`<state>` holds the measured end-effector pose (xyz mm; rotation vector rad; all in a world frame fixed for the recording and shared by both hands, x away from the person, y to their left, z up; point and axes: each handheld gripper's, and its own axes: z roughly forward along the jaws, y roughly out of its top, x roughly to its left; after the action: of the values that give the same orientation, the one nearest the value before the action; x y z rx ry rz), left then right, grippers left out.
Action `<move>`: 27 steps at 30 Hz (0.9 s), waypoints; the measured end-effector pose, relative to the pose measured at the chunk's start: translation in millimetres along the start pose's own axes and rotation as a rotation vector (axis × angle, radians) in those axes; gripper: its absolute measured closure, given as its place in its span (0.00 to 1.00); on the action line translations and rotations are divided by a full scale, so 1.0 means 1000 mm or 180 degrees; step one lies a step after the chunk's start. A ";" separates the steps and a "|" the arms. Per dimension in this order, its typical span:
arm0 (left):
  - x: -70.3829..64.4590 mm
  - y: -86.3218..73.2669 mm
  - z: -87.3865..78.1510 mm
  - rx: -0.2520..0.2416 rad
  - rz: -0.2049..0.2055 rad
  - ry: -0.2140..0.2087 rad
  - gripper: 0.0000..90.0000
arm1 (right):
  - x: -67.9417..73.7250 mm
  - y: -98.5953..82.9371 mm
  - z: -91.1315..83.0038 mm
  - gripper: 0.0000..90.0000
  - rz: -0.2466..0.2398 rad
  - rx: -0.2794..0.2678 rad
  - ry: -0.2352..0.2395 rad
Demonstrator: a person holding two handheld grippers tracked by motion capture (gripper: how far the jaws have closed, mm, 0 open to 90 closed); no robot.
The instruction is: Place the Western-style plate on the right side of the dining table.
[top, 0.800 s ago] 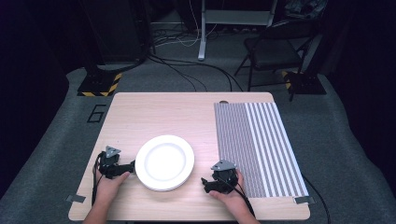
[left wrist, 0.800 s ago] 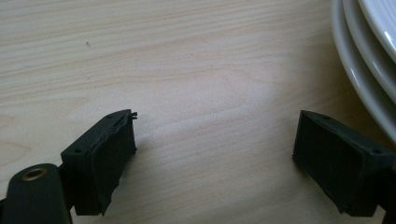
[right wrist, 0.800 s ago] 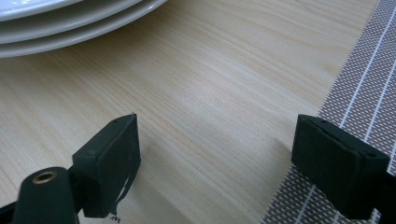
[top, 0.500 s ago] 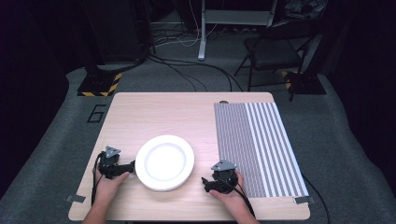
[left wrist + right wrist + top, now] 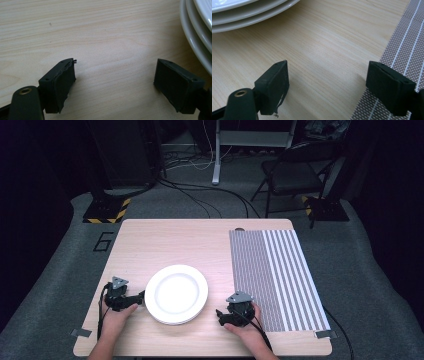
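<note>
Stack of white plates (image 5: 176,293) sits mid-table near the front edge, left gripper (image 5: 141,296) just beside its left rim, jaws spread wide, nothing held. Right gripper (image 5: 218,314) gapes too, beside the striped placemat (image 5: 275,275).

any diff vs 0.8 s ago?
Nothing visibly changed. The left gripper sits open beside the stacked plates, the right gripper open by the striped mat; neither holds anything.

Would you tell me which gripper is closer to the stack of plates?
The left gripper: its tips nearly touch the plates; the right gripper sits farther off.
</note>
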<state>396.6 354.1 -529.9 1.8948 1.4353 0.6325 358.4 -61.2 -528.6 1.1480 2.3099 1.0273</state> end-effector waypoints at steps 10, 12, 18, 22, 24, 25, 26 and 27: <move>0.009 0.002 -0.014 0.0094 -0.0385 -0.0074 0.44 | 0.002 0.001 -0.004 0.37 0.0182 -0.0015 -0.0030; 0.009 0.003 -0.016 0.0086 -0.0395 -0.0089 0.44 | 0.004 0.002 -0.005 0.36 0.0223 0.0007 0.0001; 0.006 0.019 -0.030 0.0176 -0.0409 -0.0103 0.50 | 0.003 0.016 -0.008 0.42 0.0108 0.0115 0.0050; 0.001 0.029 -0.034 0.0222 -0.0438 -0.0164 0.55 | 0.003 0.025 -0.006 0.48 0.0206 0.0118 -0.0001; 0.000 0.031 -0.035 0.0208 -0.0471 -0.0174 0.56 | 0.001 0.027 -0.006 0.49 0.0190 0.0077 0.0011; -0.001 0.036 -0.035 0.0212 -0.0563 -0.0231 0.57 | -0.003 0.035 -0.005 0.51 0.0275 0.0118 0.0096; -0.001 0.038 -0.034 0.0205 -0.0618 -0.0270 0.57 | -0.005 0.038 -0.005 0.53 0.0281 0.0100 0.0127; -0.001 0.038 -0.034 0.0205 -0.0618 -0.0270 0.58 | -0.005 0.038 -0.005 0.53 0.0281 0.0100 0.0127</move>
<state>396.1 353.9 -478.9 1.7805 1.5769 0.4136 378.6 -51.8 -496.7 1.2629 2.3323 1.0577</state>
